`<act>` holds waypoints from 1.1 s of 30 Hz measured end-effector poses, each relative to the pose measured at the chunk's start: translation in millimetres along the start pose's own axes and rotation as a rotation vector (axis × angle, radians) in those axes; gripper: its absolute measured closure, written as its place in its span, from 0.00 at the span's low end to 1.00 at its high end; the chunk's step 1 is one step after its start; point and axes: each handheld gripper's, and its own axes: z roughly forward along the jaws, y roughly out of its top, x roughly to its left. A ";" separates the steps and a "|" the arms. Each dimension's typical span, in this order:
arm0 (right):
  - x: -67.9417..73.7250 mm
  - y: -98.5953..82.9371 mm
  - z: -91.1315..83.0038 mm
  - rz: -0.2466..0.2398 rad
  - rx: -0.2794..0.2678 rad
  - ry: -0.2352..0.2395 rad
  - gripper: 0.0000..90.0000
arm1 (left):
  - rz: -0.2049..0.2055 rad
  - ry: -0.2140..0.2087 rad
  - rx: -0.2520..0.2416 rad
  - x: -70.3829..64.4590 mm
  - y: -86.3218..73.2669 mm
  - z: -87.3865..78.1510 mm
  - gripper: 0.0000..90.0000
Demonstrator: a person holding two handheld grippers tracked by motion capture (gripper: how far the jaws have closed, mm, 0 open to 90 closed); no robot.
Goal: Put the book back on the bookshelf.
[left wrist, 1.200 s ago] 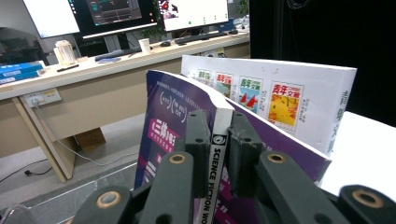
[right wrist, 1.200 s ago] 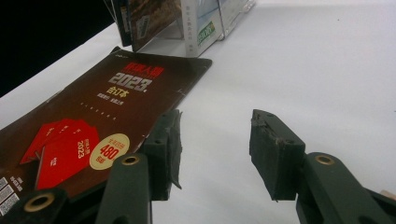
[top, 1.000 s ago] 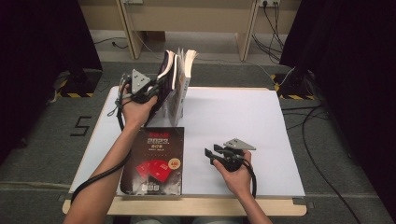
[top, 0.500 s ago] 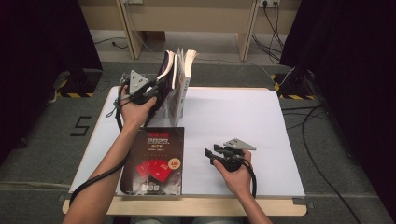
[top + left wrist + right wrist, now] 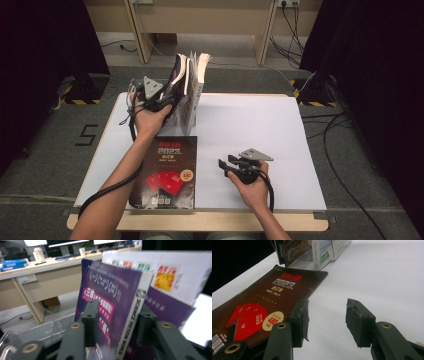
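Tabletop unchanged: left gripper point(image 5: 167, 100) still on purple book point(image 5: 110, 302).

A: what's the room like?
B: grey floor point(image 5: 45, 150) with a "5" marked on it point(image 5: 85, 135), black curtains point(image 5: 45, 45) on both sides, hazard tape point(image 5: 80, 101) at their feet.
A: furniture?
B: white-topped desk point(image 5: 250, 125), and a long beige bench point(image 5: 210, 15) at the far side with cables point(image 5: 295, 20) hanging.

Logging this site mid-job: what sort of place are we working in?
Probably an office or lab set up for recording: a white table ringed by black curtains, desks with monitors behind, and cables on the grey floor.
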 end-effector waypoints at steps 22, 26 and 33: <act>-3.3 -0.7 0.1 0.009 0.000 -0.001 0.59 | -0.034 0.180 -0.079 36.0 1.9 0.1 0.92; -3.5 -0.9 0.4 0.009 0.001 0.000 0.59 | -0.013 0.193 -0.131 34.0 4.7 -1.1 0.92; -5.2 -1.0 -1.0 0.011 -0.002 -0.003 0.59 | 0.015 0.216 -0.178 35.1 8.5 6.0 0.92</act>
